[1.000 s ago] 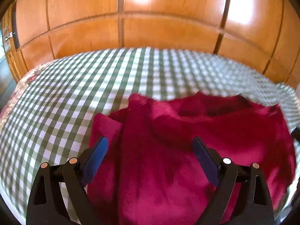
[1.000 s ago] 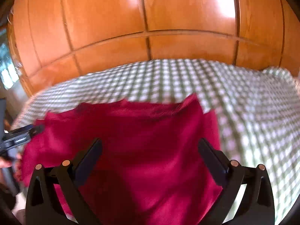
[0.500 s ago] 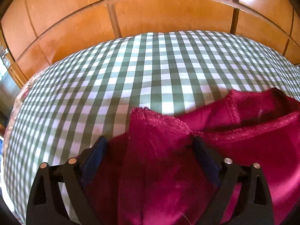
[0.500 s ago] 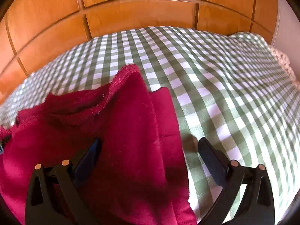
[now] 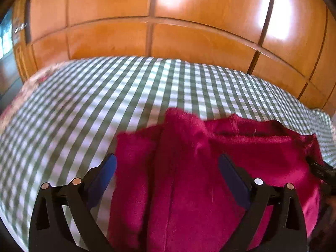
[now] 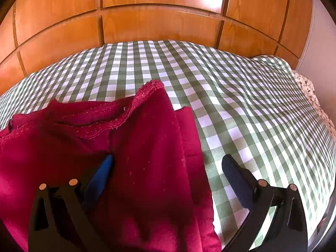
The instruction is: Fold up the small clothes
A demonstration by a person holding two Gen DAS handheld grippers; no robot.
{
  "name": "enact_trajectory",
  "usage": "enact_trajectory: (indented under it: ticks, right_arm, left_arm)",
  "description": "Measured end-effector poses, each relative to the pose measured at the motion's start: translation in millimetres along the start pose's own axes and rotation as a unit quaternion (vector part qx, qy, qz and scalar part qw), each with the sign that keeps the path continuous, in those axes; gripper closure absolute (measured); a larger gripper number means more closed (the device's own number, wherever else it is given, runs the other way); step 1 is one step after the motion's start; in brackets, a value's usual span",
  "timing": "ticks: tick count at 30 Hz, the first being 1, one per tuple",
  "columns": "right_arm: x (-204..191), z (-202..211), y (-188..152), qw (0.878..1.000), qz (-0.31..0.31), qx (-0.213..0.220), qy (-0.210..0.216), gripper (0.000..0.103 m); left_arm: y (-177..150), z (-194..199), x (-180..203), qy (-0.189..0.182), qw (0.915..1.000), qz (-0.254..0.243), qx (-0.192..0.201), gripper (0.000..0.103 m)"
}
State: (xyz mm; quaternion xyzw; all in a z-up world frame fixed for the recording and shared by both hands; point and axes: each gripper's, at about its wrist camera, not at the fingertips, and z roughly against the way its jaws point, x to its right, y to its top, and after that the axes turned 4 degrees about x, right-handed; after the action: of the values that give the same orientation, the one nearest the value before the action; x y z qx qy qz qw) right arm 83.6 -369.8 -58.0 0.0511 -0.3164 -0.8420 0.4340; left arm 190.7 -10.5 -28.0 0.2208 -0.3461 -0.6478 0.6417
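A dark red fleece garment lies folded on a green-and-white checked bed cover. My left gripper is open above the garment's left part, its jaws wide apart with cloth below them. In the right wrist view the garment shows a stitched hem raised at the top. My right gripper is open over the garment's right edge: the left pad is over red cloth, the right pad over the bed cover. The other gripper's tip shows at the right of the left wrist view.
A wooden panelled wardrobe stands behind the bed. A floral sheet edge shows at the bed's right side, and another floral edge at its left. Checked cover stretches beyond the garment.
Both grippers have stayed open. The left view dipped close to the garment, then pulled back and up. The right view swung right, off the garment's middle to its right edge.
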Motion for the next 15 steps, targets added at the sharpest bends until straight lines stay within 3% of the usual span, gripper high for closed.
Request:
enact_trajectory:
  ticks: [4,7,9,15]
  right_arm:
    - [1,1,-1,1.0,-0.003,0.0,0.004,0.002]
    - [1,1,-1,1.0,-0.003,0.001,0.004,0.002]
    - [0,3,-1,1.0,-0.001,0.004,0.002,0.002]
    - [1,17,-5,1.0,-0.005,0.023,0.016,0.002]
  left_arm:
    - [-20,12,-19,-0.012,0.9981,0.059,-0.01,0.006]
    - [-36,13,-30,-0.092,0.9865,0.129,-0.043,0.006]
    - [-42,15,-31,-0.113,0.9817,0.146,-0.045,0.004]
    - [-41,7,-15,-0.087,0.991,0.084,-0.058,0.004]
